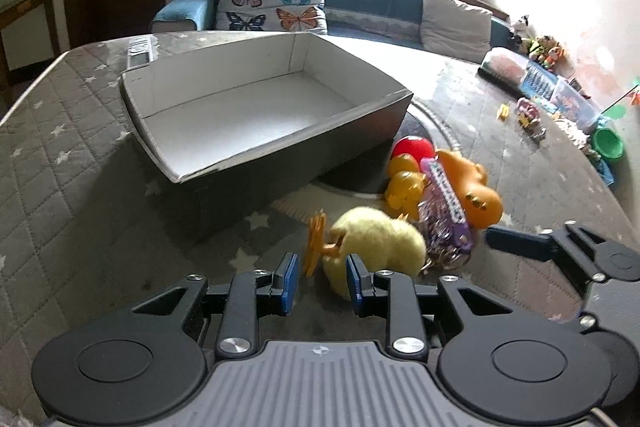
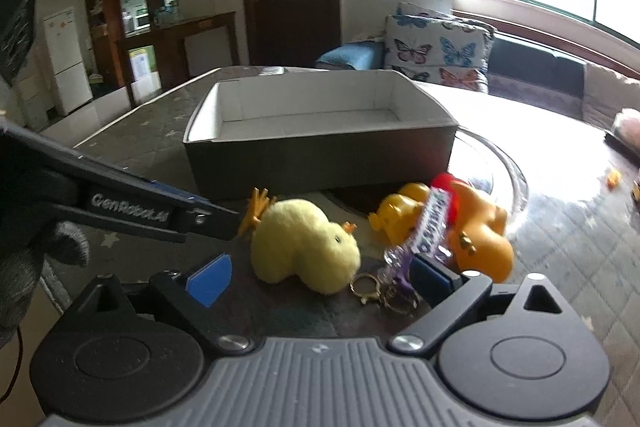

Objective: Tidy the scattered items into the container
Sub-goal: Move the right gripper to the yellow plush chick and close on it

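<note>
On a grey star-quilted table point(image 1: 72, 131), empty cardboard box point(image 1: 248, 115) at the far side, plush chick point(image 2: 306, 245) lying just near of it, left gripper point(image 1: 322, 283) spread around its legs end, right gripper point(image 2: 320, 281) spread wide around chick and purple keychain point(image 2: 400, 267), orange rubber toys point(image 2: 480, 231) to the right.

Red ball point(image 2: 443, 182) mostly hidden behind orange toy point(image 2: 480, 223).

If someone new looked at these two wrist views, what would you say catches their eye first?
Probably the fluffy yellow chick plush lying on its side on the star-patterned cloth, right ahead of both open grippers. Beside it sits a bright cluster: an orange rubber toy, a smaller yellow toy and a red ball. Behind them stands the large open box, white inside and empty.
</note>
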`<state>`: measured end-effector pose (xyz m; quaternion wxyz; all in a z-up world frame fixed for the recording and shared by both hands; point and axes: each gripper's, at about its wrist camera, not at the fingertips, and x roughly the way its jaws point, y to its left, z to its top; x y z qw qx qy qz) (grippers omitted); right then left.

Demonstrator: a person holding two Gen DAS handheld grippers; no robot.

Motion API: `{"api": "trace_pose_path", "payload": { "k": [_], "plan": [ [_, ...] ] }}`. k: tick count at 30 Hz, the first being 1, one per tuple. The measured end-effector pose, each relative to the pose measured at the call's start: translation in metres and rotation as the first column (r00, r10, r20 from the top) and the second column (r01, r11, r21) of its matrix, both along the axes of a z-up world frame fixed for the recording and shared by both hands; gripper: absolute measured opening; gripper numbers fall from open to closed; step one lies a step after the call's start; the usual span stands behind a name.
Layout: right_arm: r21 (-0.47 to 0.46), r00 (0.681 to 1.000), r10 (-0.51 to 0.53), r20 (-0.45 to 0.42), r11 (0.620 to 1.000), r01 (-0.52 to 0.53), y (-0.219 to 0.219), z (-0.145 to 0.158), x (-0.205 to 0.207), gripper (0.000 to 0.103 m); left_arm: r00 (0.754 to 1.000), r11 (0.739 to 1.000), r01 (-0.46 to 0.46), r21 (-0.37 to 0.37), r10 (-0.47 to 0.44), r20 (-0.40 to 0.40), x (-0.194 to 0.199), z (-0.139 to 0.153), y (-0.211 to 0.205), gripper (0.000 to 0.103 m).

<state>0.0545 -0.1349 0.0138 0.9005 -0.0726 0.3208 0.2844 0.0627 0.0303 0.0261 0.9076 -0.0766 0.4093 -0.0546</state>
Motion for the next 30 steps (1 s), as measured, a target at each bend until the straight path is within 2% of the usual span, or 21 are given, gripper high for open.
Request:
{"api": "trace_pose_path", "payload": {
  "k": [6,13,19,21,23,27,30],
  "plan": [
    [0.002,0.999,0.051,-0.012,0.999,-0.051,0.011,0.000,0.010,0.091,1.000,0.999,-0.009,-0.044,0.009,-0.010,0.018,-0.001,0.005,0.029],
    [-0.048,0.996,0.083,-0.034,0.995,-0.085,0.026,-0.010,0.022,0.091,0.999,0.994,-0.013,-0.112,0.008,-0.047,0.035,-0.011,0.016,0.027],
    [-0.070,0.994,0.087,-0.066,0.993,-0.092,0.032,-0.021,0.027,0.081,0.999,0.989,-0.004,-0.149,-0.004,-0.053,0.039,-0.015,0.025,0.027],
    [-0.069,0.994,0.084,-0.070,0.994,-0.089,0.031,-0.022,0.028,0.071,0.998,0.987,-0.009,-0.161,0.000,-0.056,0.039,-0.016,0.029,0.027],
    [-0.066,0.994,0.082,-0.075,0.994,-0.087,0.030,-0.022,0.029,0.067,0.998,0.985,-0.014,-0.170,0.003,-0.062,0.040,-0.017,0.031,0.027],
    [-0.060,0.993,0.079,-0.085,0.995,-0.084,0.028,-0.023,0.031,0.067,0.998,0.987,-0.010,-0.162,-0.001,-0.068,0.044,-0.020,0.030,0.027],
    [-0.056,0.993,0.076,-0.092,0.995,-0.081,0.027,-0.024,0.032,0.066,0.998,0.987,0.005,-0.163,-0.016,-0.067,0.046,-0.022,0.029,0.018]
  ]
}}
